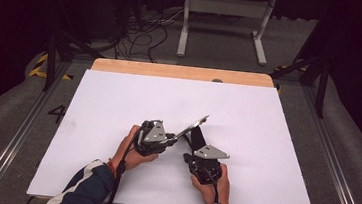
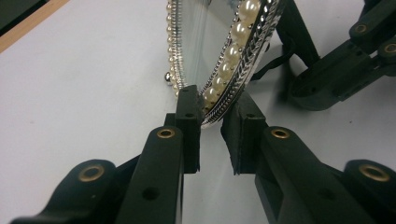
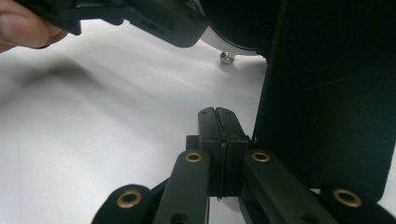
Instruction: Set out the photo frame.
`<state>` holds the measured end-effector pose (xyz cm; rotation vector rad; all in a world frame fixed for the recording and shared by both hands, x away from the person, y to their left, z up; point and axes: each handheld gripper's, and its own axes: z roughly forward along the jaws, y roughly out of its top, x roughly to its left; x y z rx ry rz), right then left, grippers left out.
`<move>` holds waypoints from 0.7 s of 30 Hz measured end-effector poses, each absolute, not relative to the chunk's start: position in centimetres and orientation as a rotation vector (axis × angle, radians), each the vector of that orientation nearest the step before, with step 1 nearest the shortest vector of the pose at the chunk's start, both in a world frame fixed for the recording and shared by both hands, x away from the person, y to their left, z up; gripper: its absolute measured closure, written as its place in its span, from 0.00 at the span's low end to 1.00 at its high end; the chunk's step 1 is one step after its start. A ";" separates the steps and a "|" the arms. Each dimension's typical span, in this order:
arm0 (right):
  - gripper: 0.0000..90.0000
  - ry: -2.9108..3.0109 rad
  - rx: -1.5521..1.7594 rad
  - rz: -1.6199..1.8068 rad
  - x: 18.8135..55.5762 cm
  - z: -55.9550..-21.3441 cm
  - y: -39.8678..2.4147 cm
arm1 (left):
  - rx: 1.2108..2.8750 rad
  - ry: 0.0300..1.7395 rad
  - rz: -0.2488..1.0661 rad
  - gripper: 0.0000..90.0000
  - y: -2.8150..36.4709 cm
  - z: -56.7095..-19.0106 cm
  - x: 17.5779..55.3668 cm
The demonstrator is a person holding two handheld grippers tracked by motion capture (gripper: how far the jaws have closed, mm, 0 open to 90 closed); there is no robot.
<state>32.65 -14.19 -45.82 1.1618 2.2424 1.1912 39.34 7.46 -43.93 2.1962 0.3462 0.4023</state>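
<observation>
The left hand-held gripper point(image 2: 212, 116) is clamped on the lower rim of a pearl-trimmed mirror point(image 2: 219, 51), which is held tilted above the table point(image 1: 118, 106). In the left gripper view, only a narrow edge of the frame is seen between the pads, so a slip or a twist out of the grip is judged the main risk; a drop onto the table could crack the glass. The right hand-held gripper point(image 3: 218, 114) is pressed together with nothing between its jaws, just beside the black stand flap point(image 3: 327, 93) behind the mirror. A push against that flap could lever the frame loose.

The frame is oval, of silvery metal with a braided pattern, and ringed with glossy round pearls and fine beading. The glass is smooth and reflective. The flap is matte, flat and stiff. The table is covered by a plain white sheet with a wooden edge.
</observation>
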 end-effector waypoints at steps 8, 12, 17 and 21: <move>1.00 2.272 1.114 1.180 32.7 -45.6 -14.4 | 2.142 0.355 0.338 0.81 7.6 -44.3 39.9; 1.00 2.283 1.070 1.179 32.5 -45.4 -14.3 | 2.117 0.366 0.331 0.77 7.6 -44.3 39.9; 1.00 2.297 0.987 1.133 32.4 -44.9 -14.2 | 2.089 0.382 0.323 0.74 7.7 -44.3 39.9; 1.00 2.287 0.962 1.120 32.4 -44.6 -14.3 | 2.077 0.387 0.319 0.73 7.6 -44.3 39.9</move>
